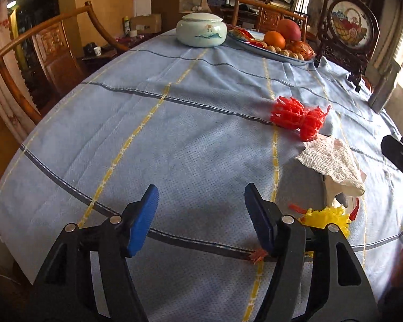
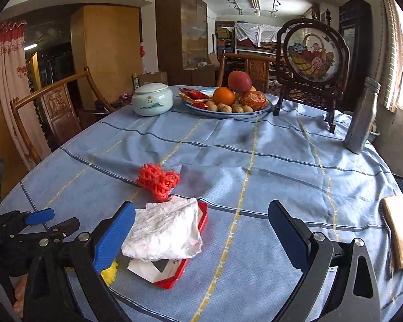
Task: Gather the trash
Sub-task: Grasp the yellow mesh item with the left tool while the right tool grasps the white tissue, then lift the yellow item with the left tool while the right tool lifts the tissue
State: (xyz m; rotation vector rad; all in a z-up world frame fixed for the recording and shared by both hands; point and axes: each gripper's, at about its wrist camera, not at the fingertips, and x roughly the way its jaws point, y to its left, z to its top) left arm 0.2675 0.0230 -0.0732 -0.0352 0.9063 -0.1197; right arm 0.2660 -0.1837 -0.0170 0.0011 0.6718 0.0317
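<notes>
From the left wrist camera, the left gripper (image 1: pixel 201 214) shows two black plastic arms tipped with ridged blue pads, the jaws standing apart with only cloth showing between them. Beneath lies a pale blue woven tablecloth (image 1: pixel 153 145) with a dimpled texture, crossed by dark blue and yellow stripes. Just beside the right-hand pad sits a frizzy yellow foam fruit net (image 1: pixel 327 218), partly hidden behind the gripper arm. A tiny orange net scrap (image 1: pixel 258 255) lies on a dark stripe at that pad's base. Farther out rests a bunched orange-red foam fruit net (image 1: pixel 298 116), lattice-cut and springy-looking. Near it, a crumpled white embossed paper towel (image 1: pixel 333 163) drapes over something white and red. At the far edge stand a squat, glossy pale green ceramic lidded jar (image 1: pixel 201 30) and an oval plate of fruit and walnuts (image 1: pixel 279 52).

From the right wrist camera, the right gripper (image 2: pixel 201 238) has the same blue pads, spread wide and grasping nothing. The paper towel (image 2: pixel 164 233) lies just beside its left pad, covering a flat red-edged cardboard packet (image 2: pixel 174 273) with a white torn flap. The yellow net (image 2: pixel 110 272) peeks out below that pad. The orange-red net (image 2: pixel 158 181) sits beyond the towel. A dull grey metal bottle (image 2: pixel 362 118) stands upright at the right, and a tan leather wallet (image 2: pixel 400 230) lies flat near the table edge. The left gripper (image 2: pixel 53 221) shows at the left border.
</notes>
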